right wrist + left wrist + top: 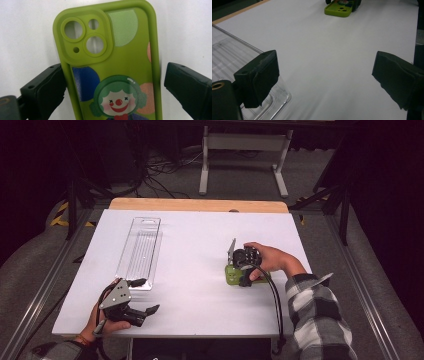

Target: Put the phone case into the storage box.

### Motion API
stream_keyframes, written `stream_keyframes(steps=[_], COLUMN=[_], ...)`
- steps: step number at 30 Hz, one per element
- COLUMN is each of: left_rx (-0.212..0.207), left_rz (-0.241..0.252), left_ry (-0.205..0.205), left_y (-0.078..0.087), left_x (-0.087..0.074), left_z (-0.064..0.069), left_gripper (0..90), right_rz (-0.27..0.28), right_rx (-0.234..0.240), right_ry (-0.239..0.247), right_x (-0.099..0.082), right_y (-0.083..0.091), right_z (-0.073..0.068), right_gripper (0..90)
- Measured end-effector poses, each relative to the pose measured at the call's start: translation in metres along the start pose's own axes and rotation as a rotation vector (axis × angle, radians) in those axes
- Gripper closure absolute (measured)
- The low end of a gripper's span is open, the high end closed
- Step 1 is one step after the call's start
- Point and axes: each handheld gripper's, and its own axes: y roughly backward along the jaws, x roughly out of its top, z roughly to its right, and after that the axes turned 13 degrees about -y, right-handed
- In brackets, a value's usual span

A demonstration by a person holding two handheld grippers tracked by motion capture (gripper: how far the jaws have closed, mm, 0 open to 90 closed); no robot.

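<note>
Phone case flat between right gripper jaws — apart, left pad touching, right clear — long axis toward twelve o'clock; left gripper agape, far.

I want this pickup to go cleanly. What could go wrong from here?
The right gripper has its jaws around the lime green clown-print phone case; one touches its edge, the other stands apart, so closing may shove or twist it. The soft case could bow or slip. The clear plastic blister tray is light; the open left gripper beside it could nudge it.
</note>
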Motion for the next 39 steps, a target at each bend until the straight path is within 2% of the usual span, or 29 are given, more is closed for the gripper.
stream_keyframes(steps=[2,3,5,12,14,19,22,23,26,31,32,33,34,35,36,38,39], left_rx=[0.001,0.002,0.0,0.001,0.001,0.005,0.007,0.012,0.011,0.019,0.02,0.02,0.024,0.026,0.027,0.033,0.037], left_rz=[-0.001,-0.002,-0.003,-0.004,-0.004,0.0,0.005,0.004,0.004,0.005,0.005,0.005,0.003,0.004,0.004,0.008,0.007], left_ry=[-0.002,-0.004,-0.005,-0.009,-0.006,-0.01,-0.01,-0.014,-0.01,-0.011,-0.012,-0.012,-0.013,-0.011,-0.011,-0.008,-0.006], left_y=[0.0,0.0,0.0,0.0,0.0,0.001,0.001,0.002,0.001,0.002,0.002,0.002,0.001,0.001,0.001,0.001,0.001], left_x=[0.0,0.0,0.0,0.001,0.001,0.002,0.003,0.003,0.003,0.004,0.004,0.004,0.005,0.005,0.005,0.005,0.005], left_z=[0.0,0.0,0.0,0.001,0.002,0.002,0.002,0.002,0.003,0.003,0.003,0.003,0.003,0.004,0.004,0.004,0.004], left_gripper=[7.8,7.8,7.8,7.8,7.9,7.8,7.8,7.8,7.8,7.8,7.8,7.9,7.9,7.9,7.9,8.0,8.3], right_rz=[0.004,-0.002,0.021,0.054,0.08,0.174,0.272,0.272,0.376,0.567,0.625,0.625,0.672,0.742,0.779,0.839,0.878], right_rx=[0.01,0.021,0.045,0.03,0.017,0.0,-0.012,-0.012,-0.023,-0.051,-0.061,-0.061,-0.078,-0.082,-0.105,-0.11,-0.128], right_ry=[-0.003,-0.002,0.013,0.015,0.02,-0.01,-0.032,-0.032,-0.053,-0.128,-0.143,-0.143,-0.167,-0.203,-0.237,-0.285,-0.321], right_x=[0.0,0.0,-0.003,-0.006,-0.006,-0.012,-0.018,-0.018,-0.025,-0.032,-0.033,-0.033,-0.033,-0.033,-0.032,-0.031,-0.03], right_y=[-0.001,-0.001,0.002,0.006,0.009,0.025,0.035,0.035,0.044,0.055,0.058,0.058,0.059,0.061,0.062,0.063,0.064], right_z=[0.001,0.002,0.001,-0.002,-0.004,-0.009,-0.015,-0.015,-0.019,-0.032,-0.037,-0.037,-0.039,-0.045,-0.048,-0.052,-0.055], right_gripper=[5.4,9.4,13.8,15.0,15.1,15.1,15.1,15.1,15.1,15.0,15.0,15.0,15.0,15.0,15.0,15.0,14.9])
